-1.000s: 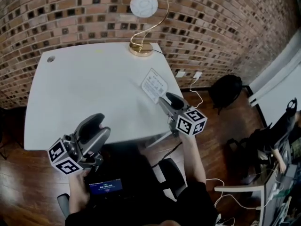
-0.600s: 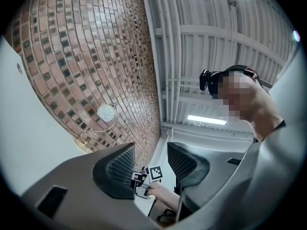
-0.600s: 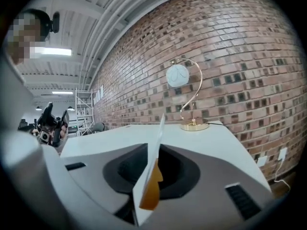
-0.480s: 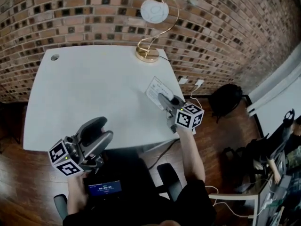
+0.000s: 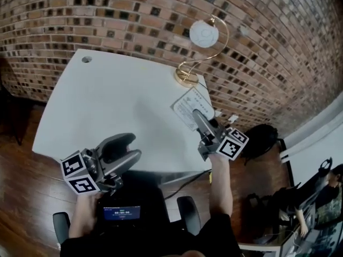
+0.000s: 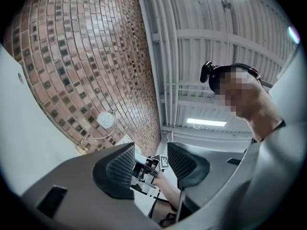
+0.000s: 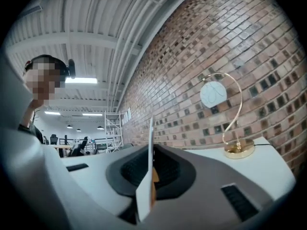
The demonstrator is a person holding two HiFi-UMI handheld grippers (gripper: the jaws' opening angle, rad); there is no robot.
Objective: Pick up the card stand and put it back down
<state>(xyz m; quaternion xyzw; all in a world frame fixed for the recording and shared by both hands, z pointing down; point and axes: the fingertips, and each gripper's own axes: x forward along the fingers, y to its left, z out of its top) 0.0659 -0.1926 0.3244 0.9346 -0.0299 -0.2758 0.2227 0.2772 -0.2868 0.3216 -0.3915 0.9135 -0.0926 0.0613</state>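
The right gripper (image 5: 200,118) is clenched on the card stand (image 5: 188,106). Its jaws have just been closing, and in the right gripper view the card stand (image 7: 147,176) shows edge-on as a thin white sheet pinched upright between the dark pads. In the head view, right of centre, the card's printed face stands over the right part of the white table (image 5: 107,106), just below the gold base of the lamp (image 5: 186,78). Whether it clears the tabletop is not clear. The left gripper (image 5: 128,146) sits at lower left by the table's near edge. Its jaws are released and spread with nothing between them. A brick wall (image 5: 134,15) fills the top of the frame.
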